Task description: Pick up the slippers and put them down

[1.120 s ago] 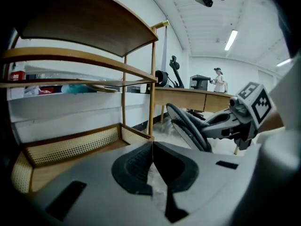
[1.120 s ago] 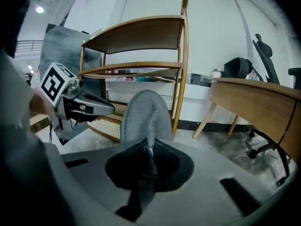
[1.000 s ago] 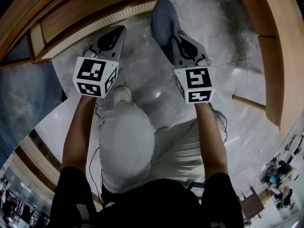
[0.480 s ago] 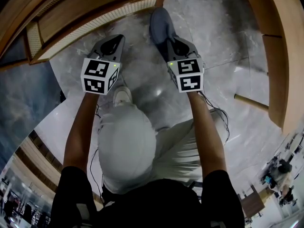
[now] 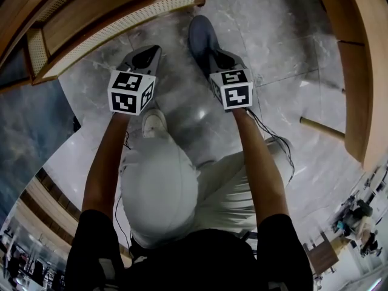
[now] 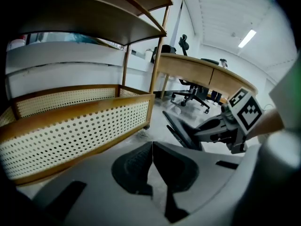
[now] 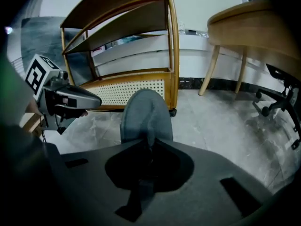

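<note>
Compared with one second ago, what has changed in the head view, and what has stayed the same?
The left tongs and the right tongs both sank toward the floor, moving up the head view and looking smaller. The grey slipper went down with the right tongs. Unchanged: right tongs shut on the slipper, left tongs shut and empty.

Left gripper (image 5: 145, 54) and right gripper (image 5: 212, 54) lowered toward the floor (image 5: 285, 47), slipper (image 5: 202, 36) carried down with the right one
</note>
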A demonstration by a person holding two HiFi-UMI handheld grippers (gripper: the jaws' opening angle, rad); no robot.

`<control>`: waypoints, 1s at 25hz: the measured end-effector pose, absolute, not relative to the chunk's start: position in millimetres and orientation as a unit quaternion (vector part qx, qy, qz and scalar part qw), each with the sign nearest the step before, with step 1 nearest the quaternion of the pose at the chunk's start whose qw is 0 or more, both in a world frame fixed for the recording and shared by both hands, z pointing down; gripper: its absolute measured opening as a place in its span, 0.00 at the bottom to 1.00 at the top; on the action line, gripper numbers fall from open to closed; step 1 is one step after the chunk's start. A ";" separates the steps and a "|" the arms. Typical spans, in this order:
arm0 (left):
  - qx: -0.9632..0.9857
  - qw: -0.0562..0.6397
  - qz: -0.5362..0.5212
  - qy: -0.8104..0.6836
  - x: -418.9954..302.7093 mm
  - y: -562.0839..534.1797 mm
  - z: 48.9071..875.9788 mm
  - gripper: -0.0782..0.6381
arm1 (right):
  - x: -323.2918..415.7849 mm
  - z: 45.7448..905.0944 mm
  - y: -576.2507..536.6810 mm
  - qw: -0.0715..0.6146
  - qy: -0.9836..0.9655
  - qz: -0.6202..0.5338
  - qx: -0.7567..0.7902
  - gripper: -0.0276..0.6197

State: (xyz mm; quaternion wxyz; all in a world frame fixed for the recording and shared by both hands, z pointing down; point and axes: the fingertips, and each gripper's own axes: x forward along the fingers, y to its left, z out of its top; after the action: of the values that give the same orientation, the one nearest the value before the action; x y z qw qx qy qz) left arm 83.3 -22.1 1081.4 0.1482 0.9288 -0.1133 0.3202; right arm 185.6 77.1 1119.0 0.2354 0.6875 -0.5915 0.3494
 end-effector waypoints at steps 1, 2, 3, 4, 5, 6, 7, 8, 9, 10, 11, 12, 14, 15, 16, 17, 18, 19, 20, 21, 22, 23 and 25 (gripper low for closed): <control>0.927 0.151 0.325 -0.114 82.7 -21.1 1087.7 0.12 | 185.3 1124.6 79.0 0.234 -0.590 0.355 0.686 0.06; 0.924 0.154 0.330 -0.115 81.9 -20.1 1094.2 0.12 | 184.8 1129.7 80.8 0.232 -0.589 0.360 0.685 0.06; 0.922 0.158 0.335 -0.115 80.5 -19.1 1100.4 0.12 | 184.0 1134.5 82.5 0.230 -0.588 0.365 0.684 0.06; 0.920 0.160 0.340 -0.114 78.6 -18.2 1106.2 0.12 | 182.8 1139.3 84.0 0.229 -0.587 0.370 0.683 0.06; 0.918 0.162 0.344 -0.114 76.3 -17.4 1111.4 0.12 | 181.3 1144.0 85.3 0.228 -0.586 0.374 0.682 0.06; 0.916 0.164 0.348 -0.114 74.0 -16.7 1115.9 0.12 | 179.7 1148.6 86.4 0.228 -0.586 0.377 0.680 0.06; 0.914 0.166 0.352 -0.115 72.1 -16.2 1119.7 0.12 | 178.1 1152.7 87.3 0.228 -0.586 0.380 0.678 0.06; 0.913 0.168 0.354 -0.115 70.5 -15.7 1122.9 0.12 | 176.4 1156.5 87.9 0.228 -0.587 0.382 0.676 0.06; 0.911 0.170 0.357 -0.115 69.3 -15.2 1126.0 0.12 | 174.8 1159.9 88.6 0.229 -0.588 0.385 0.674 0.06; 0.910 0.170 0.360 -0.114 68.3 -14.9 1129.2 0.12 | 173.2 1163.0 89.3 0.230 -0.589 0.387 0.671 0.06; 0.909 0.169 0.364 -0.114 67.5 -14.8 1132.5 0.12 | 171.9 1165.7 89.5 0.231 -0.591 0.388 0.669 0.06; 0.908 0.168 0.368 -0.113 66.8 -15.0 1135.6 0.12 | 170.7 1168.0 89.3 0.231 -0.592 0.389 0.667 0.06; 0.906 0.167 0.373 -0.112 65.9 -15.6 1141.4 0.12 | 169.3 1172.1 88.3 0.229 -0.593 0.391 0.665 0.07; 0.905 0.168 0.375 -0.112 65.5 -16.0 1144.0 0.12 | 169.0 1174.3 87.9 0.228 -0.593 0.392 0.665 0.07; 0.904 0.170 0.376 -0.112 65.2 -16.4 1146.1 0.12 | 168.8 1176.7 87.6 0.227 -0.593 0.393 0.665 0.07; 0.903 0.172 0.377 -0.112 65.4 -16.3 1147.8 0.12 | 168.8 1179.0 87.6 0.227 -0.593 0.393 0.665 0.07; 0.903 0.174 0.378 -0.111 66.2 -15.7 1149.0 0.12 | 168.7 1181.3 88.0 0.227 -0.593 0.395 0.664 0.07; 0.903 0.175 0.378 -0.110 67.3 -14.6 1150.3 0.12 | 168.5 1183.7 89.0 0.228 -0.593 0.396 0.662 0.07; 0.903 0.175 0.378 -0.107 68.3 -13.3 1151.6 0.12 | 167.9 1186.1 90.0 0.229 -0.594 0.399 0.660 0.08; 0.902 0.174 0.380 -0.105 68.8 -12.6 1153.1 0.12 | 166.9 1188.3 90.8 0.231 -0.594 0.401 0.658 0.09; 0.902 0.174 0.381 -0.104 68.9 -12.6 1154.4 0.12 | 165.6 1190.3 91.1 0.232 -0.594 0.403 0.656 0.09; 0.902 0.174 0.382 -0.104 68.9 -13.2 1155.4 0.12 | 164.2 1192.0 91.0 0.233 -0.595 0.405 0.654 0.10; 0.901 0.175 0.384 -0.106 69.3 -14.6 1156.7 0.12 | 162.3 1194.1 90.7 0.234 -0.596 0.409 0.651 0.12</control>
State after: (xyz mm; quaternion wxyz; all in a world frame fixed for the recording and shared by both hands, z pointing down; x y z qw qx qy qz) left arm 69.3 -14.6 1156.7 0.1752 0.9005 -0.1057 0.3836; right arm 162.3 90.7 1194.1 0.2335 0.6505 -0.5958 0.4091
